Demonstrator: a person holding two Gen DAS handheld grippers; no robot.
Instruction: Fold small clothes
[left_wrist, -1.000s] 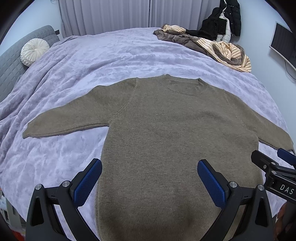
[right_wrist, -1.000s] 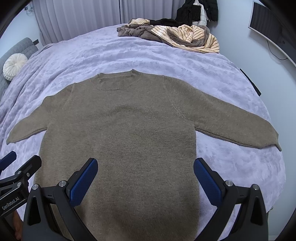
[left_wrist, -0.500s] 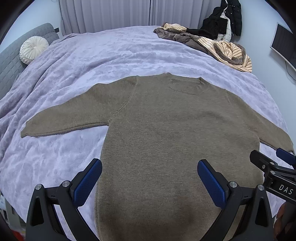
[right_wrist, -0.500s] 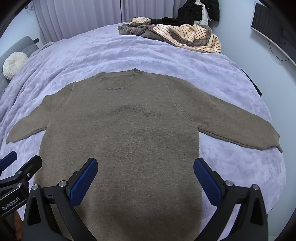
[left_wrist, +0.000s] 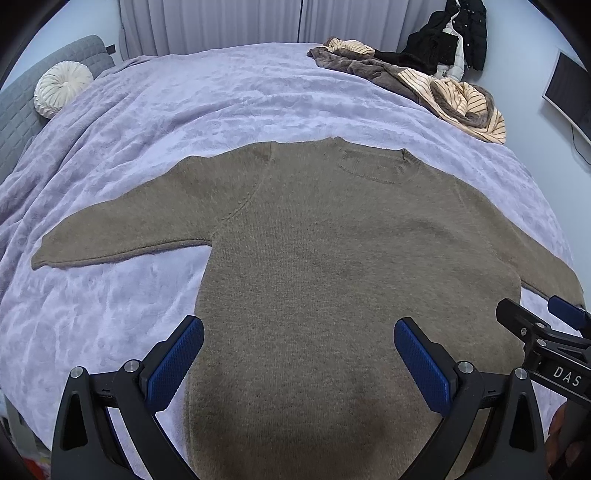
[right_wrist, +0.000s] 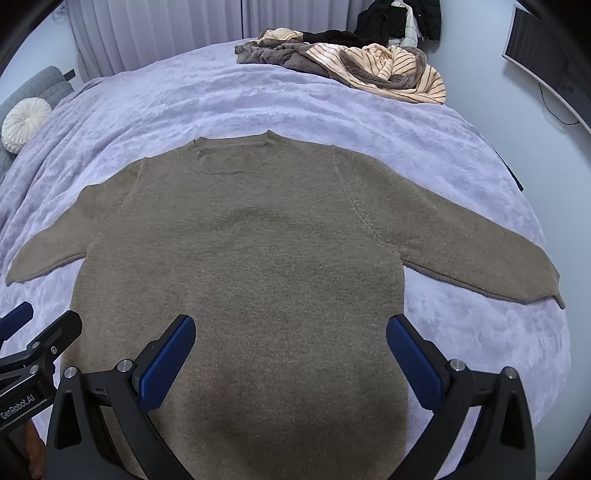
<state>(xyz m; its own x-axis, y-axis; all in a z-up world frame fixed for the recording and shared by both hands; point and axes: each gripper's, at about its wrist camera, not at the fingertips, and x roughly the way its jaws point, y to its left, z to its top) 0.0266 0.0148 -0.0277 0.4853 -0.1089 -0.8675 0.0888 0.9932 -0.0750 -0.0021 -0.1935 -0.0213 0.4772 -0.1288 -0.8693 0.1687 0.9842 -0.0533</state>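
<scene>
An olive-brown knit sweater (left_wrist: 332, 251) (right_wrist: 251, 251) lies flat on a lilac bedspread (left_wrist: 184, 110), neck away from me and both sleeves spread out. My left gripper (left_wrist: 299, 354) hovers open above the lower body of the sweater, nearer its left side, with nothing between the blue pads. Over the lower right part, my right gripper (right_wrist: 291, 354) also stands open and holds nothing. Each wrist view catches the other gripper at its edge: the right one (left_wrist: 546, 332) and the left one (right_wrist: 33, 332). The sweater's hem is hidden below both views.
A heap of striped and brown clothes (left_wrist: 424, 81) (right_wrist: 351, 62) lies at the far right of the bed. A round white cushion (left_wrist: 61, 88) rests against a grey headboard on the left. A dark screen (right_wrist: 546, 62) hangs on the right wall. Curtains stand behind.
Both grippers have drifted back slightly from the sweater, so it sits a little further up in each view. Their jaws have stayed open and the sweater has not moved.
</scene>
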